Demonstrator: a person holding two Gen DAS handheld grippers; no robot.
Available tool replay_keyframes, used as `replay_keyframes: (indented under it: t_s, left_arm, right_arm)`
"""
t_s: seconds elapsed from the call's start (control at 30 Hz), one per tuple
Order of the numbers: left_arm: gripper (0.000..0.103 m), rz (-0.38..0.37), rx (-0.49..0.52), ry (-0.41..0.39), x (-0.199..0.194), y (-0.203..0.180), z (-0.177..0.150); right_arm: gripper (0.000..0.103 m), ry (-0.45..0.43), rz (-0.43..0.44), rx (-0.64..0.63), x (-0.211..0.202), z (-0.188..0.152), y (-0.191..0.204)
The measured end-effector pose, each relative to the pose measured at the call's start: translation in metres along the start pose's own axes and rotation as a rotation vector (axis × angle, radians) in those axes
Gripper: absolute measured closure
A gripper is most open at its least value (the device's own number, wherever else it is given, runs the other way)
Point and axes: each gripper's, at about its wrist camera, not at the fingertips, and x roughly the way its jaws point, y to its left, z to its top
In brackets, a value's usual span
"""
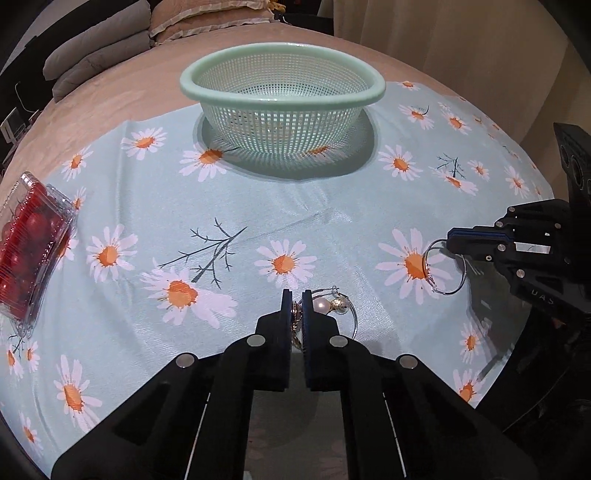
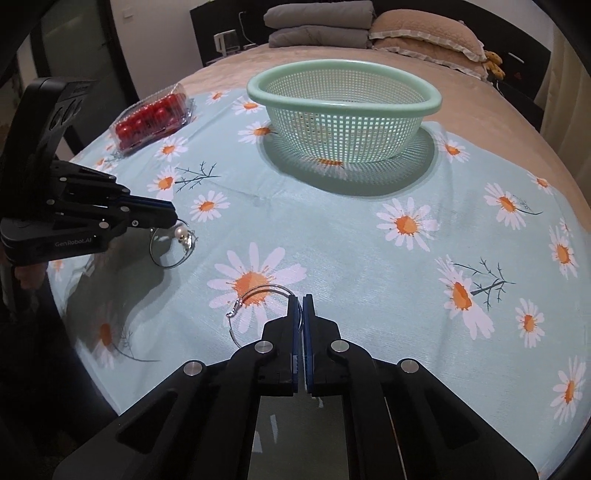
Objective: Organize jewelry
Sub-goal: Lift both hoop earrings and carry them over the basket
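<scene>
My left gripper (image 1: 296,295) is shut on a hoop earring with a pearl (image 1: 322,306); the earring also shows in the right wrist view (image 2: 181,232), hanging from the left gripper (image 2: 173,218) just above the cloth. My right gripper (image 2: 300,300) is shut on a plain silver hoop earring (image 2: 236,314), whose wire loops out to the left over a daisy. That hoop also shows in the left wrist view (image 1: 430,277), held by the right gripper (image 1: 451,242). A mint-green mesh basket (image 1: 280,90) stands empty at the far middle of the cloth; it also shows in the right wrist view (image 2: 343,107).
A daisy-print cloth (image 1: 258,221) covers the table. A clear box of red cherry tomatoes (image 1: 26,251) lies at the left edge; it also shows in the right wrist view (image 2: 151,118). Folded blankets and pillows (image 2: 321,26) lie behind.
</scene>
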Motion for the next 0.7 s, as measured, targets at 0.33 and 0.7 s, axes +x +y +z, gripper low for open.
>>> replay_keyframes:
  t_s: [0.33, 0.7]
  left_arm:
    - [0.098, 0.004, -0.01, -0.06, -0.03, 0.006, 0.007]
    - [0.098, -0.014, -0.023, -0.072, -0.038, 0.006, 0.005]
  right_arm:
    - [0.1, -0.046, -0.008, -0.04, -0.028, 0.008, 0.003]
    - [0.1, -0.047, 0.001, -0.063, -0.037, 0.011, 0.006]
